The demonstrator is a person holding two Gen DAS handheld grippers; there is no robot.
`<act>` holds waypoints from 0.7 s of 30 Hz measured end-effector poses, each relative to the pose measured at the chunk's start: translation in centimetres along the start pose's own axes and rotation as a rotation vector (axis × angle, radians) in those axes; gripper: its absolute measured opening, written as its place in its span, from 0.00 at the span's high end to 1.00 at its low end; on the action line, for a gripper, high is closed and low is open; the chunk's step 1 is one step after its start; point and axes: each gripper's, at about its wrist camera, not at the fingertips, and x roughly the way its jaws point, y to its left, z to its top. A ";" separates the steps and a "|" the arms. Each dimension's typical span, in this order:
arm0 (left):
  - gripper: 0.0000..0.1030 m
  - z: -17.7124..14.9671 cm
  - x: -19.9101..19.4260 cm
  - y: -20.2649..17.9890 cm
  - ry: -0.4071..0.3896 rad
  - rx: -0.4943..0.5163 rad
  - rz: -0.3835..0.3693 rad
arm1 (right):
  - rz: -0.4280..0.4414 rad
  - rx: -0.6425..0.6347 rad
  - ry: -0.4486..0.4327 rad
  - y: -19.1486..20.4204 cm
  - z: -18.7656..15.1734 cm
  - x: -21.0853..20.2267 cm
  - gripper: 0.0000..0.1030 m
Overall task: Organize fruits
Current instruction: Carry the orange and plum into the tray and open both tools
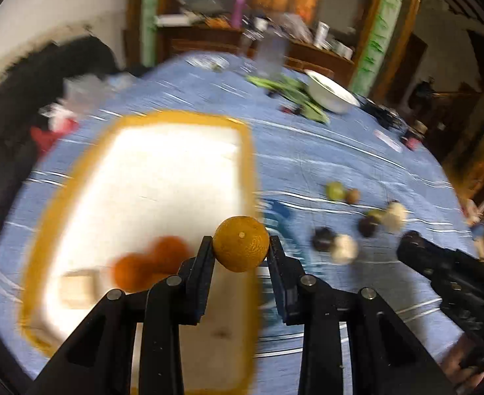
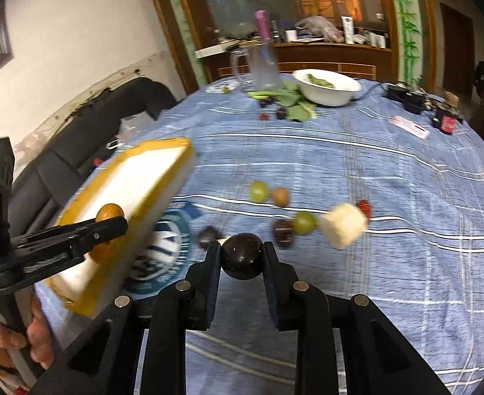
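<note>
My left gripper (image 1: pixel 241 247) is shut on a yellow-orange citrus fruit (image 1: pixel 241 244) and holds it over the right rim of a white tray with a yellow rim (image 1: pixel 251 164). Two orange fruits (image 1: pixel 149 263) lie blurred inside the tray. My right gripper (image 2: pixel 242 256) is shut on a dark round plum (image 2: pixel 242 255) above the blue cloth. The left gripper with its fruit (image 2: pixel 110 213) also shows in the right wrist view, over the tray (image 2: pixel 162 177). Loose green grapes (image 2: pixel 259 191), a brown fruit (image 2: pixel 280 196), dark fruits (image 2: pixel 283 232) and a white cube (image 2: pixel 343 224) lie on the cloth.
The round table has a blue striped cloth (image 2: pixel 390 181). At the far side stand a white bowl (image 2: pixel 327 90), a glass jug (image 2: pixel 263 65) and green leaves (image 2: pixel 291 100). Small dark jars (image 2: pixel 444 120) sit far right. A black chair (image 2: pixel 110 115) stands left of the table.
</note>
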 end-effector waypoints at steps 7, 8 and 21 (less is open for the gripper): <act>0.70 -0.7 -1.3 6.2 -0.013 -0.153 0.014 | 0.090 -0.078 0.029 6.0 0.1 0.9 0.74; 0.70 -0.9 -1.3 7.0 -0.014 -0.175 0.015 | 0.101 -0.087 0.036 6.7 0.0 1.2 0.74; 0.56 -2.1 -1.7 9.9 -0.025 -0.223 0.073 | 0.119 -0.231 0.095 14.3 -0.2 6.2 0.73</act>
